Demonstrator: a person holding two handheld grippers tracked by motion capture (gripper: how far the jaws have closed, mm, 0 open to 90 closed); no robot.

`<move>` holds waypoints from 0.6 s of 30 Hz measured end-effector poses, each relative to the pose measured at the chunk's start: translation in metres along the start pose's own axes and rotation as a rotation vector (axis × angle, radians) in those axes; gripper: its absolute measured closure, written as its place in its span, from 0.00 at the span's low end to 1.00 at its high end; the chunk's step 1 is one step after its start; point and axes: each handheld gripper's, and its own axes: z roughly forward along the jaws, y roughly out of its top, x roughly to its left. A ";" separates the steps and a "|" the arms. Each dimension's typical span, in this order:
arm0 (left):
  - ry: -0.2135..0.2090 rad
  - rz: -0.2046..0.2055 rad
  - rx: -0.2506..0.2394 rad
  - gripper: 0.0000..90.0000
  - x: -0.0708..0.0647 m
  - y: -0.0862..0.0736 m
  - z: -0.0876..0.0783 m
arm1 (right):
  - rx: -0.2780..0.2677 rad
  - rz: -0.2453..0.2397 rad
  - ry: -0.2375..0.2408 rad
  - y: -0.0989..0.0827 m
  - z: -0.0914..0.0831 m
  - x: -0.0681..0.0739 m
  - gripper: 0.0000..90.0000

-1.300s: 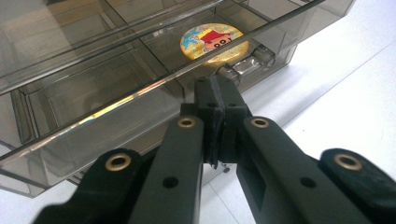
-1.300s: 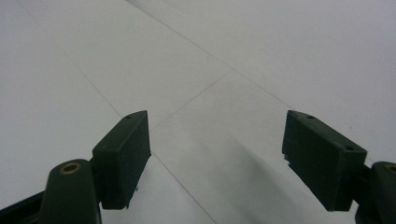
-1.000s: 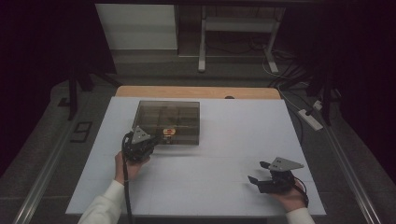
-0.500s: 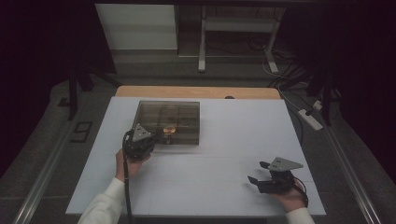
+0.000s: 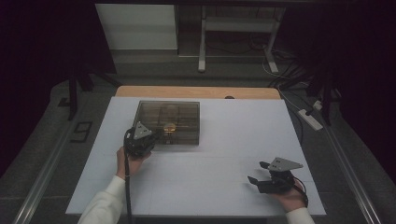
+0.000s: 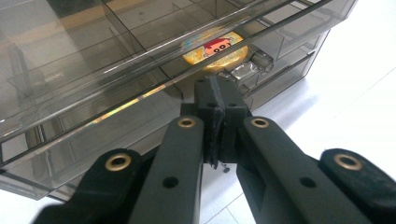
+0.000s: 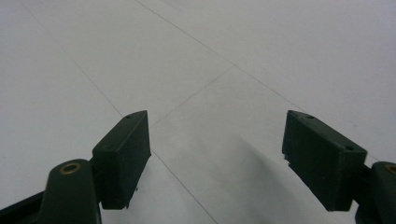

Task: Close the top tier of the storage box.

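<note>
Tabletop [image 5: 219,154]: white, matte, ruled with thin seams into large panels; a strip of bare wood shows along its far edge.
Right hand-held gripper [image 5: 259,175]: nearest the person, at the near right, held just above bare tabletop; jaws well apart with nothing between them. In the right gripper view [image 7: 215,156] the two black pads frame plain white surface.
Left hand-held gripper [image 5: 156,137]: near left of centre, jaws pressed together, tips at the near front edge of the organiser box. In the left gripper view [image 6: 217,91] the closed tips meet the box front; whether they pinch any part of it I cannot tell.
Organiser box [image 5: 184,112]: one, smoked clear plastic, divided into compartments, standing left of centre toward the far half.
Round cartoon badge [image 6: 215,48]: one, gold-rimmed, inside the box just beyond the left tips.
Foil-wrapped piece [image 6: 247,69]: one, just beside the badge.
Count: two grippers, one box.
Room: dark; grey floor, a white panel and a metal table frame [image 5: 233,35] beyond, a power strip [image 5: 310,119] on the floor at the right.
</note>
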 end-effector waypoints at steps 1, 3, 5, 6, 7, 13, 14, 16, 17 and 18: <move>0.001 -0.001 0.000 0.99 0.000 0.000 0.000 | -0.001 0.000 -0.001 0.000 0.000 0.000 0.26; 0.001 -0.002 -0.001 0.99 0.000 0.001 0.001 | -0.001 0.000 -0.002 0.000 0.000 0.000 0.26; 0.002 -0.003 0.000 0.99 0.001 0.001 0.002 | 0.000 0.001 -0.002 0.000 0.000 0.000 0.26; 0.002 -0.005 0.000 0.99 0.001 0.002 0.002 | 0.000 0.002 -0.002 0.000 0.000 0.000 0.26; 0.002 -0.004 0.000 0.99 0.002 0.002 0.003 | 0.001 0.002 -0.002 0.000 0.000 0.000 0.26; 0.002 -0.011 -0.002 0.99 0.003 0.003 0.005 | 0.006 0.002 -0.004 0.000 0.000 0.000 0.26; 0.002 -0.012 -0.003 0.99 0.004 0.004 0.005 | 0.007 0.001 -0.004 0.000 0.000 0.000 0.26; 0.005 -0.014 -0.003 0.99 0.004 0.004 0.006 | 0.008 -0.001 0.005 0.000 0.001 0.000 0.26; 0.005 -0.015 -0.004 0.99 0.004 0.004 0.006 | 0.006 -0.001 0.003 0.000 0.001 0.000 0.26; 0.004 -0.016 -0.005 0.99 0.005 0.004 0.007 | 0.004 -0.001 0.001 0.000 0.001 0.000 0.26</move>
